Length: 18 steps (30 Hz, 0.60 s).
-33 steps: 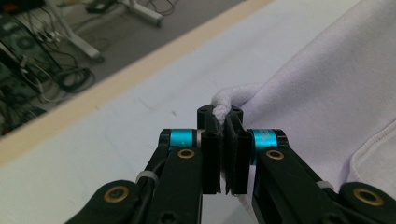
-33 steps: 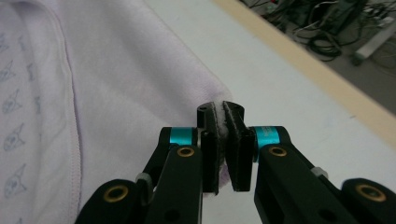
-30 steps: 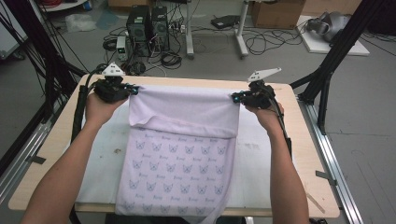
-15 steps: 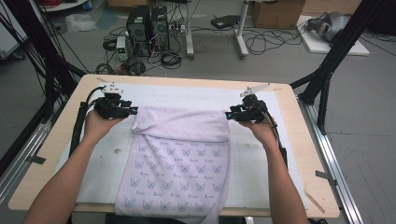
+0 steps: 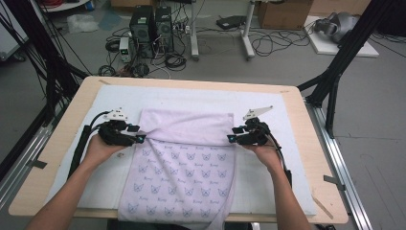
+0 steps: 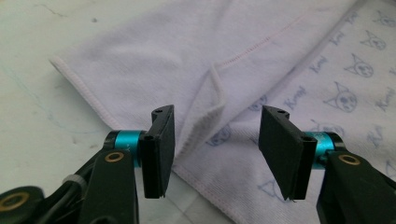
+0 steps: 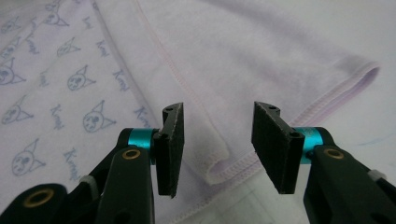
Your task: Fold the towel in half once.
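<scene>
The lilac cat-print towel lies mid-table on the white mat, its far end folded back. Both the left gripper and right gripper have just been opening, cloth between but unpinched. Soft, light and limp, it is best taken at the hemmed corners, at 9 and 3 o'clock.

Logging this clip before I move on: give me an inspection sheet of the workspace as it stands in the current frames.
Surface: light wooden table under a white mat.
Job's things: lilac towel with cat-face print, far end folded over, near end hanging off the table edge.
Clutter: nothing seen on the table.
Grippers: left claw and right claw open at the fold corners; jaws just opened, pads clear of the cloth.
Cables: black cable trails from the left claw.
Surroundings: computer towers, floor wiring, cardboard box.
</scene>
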Available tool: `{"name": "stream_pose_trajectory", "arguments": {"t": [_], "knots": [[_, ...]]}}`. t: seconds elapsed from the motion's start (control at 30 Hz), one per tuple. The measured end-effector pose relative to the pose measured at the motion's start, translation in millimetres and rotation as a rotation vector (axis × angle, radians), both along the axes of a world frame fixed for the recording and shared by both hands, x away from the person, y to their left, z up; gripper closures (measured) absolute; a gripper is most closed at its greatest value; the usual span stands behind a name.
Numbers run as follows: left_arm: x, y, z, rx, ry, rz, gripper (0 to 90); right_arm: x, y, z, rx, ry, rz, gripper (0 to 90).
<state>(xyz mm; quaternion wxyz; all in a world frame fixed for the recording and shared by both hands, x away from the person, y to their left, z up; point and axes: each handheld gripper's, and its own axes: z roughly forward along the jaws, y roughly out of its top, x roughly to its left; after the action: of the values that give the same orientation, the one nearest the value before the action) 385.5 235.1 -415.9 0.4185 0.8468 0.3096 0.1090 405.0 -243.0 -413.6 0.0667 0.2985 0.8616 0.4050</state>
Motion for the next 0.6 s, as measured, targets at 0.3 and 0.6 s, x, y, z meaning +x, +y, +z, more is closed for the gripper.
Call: {"name": "stream_pose_trajectory", "arguments": {"t": [0.3,0.6], "knots": [[-2.4,-4.5,-7.8,0.059,-0.002,-0.034,86.4,1.3,9.3,-22.1,-0.050,0.091,0.055,81.2],[-26.7,12.5,25.0,-0.021,-0.083,-0.016,87.5,-25.1,-5.8,18.1,0.065,-0.053,0.083,85.0]]}}
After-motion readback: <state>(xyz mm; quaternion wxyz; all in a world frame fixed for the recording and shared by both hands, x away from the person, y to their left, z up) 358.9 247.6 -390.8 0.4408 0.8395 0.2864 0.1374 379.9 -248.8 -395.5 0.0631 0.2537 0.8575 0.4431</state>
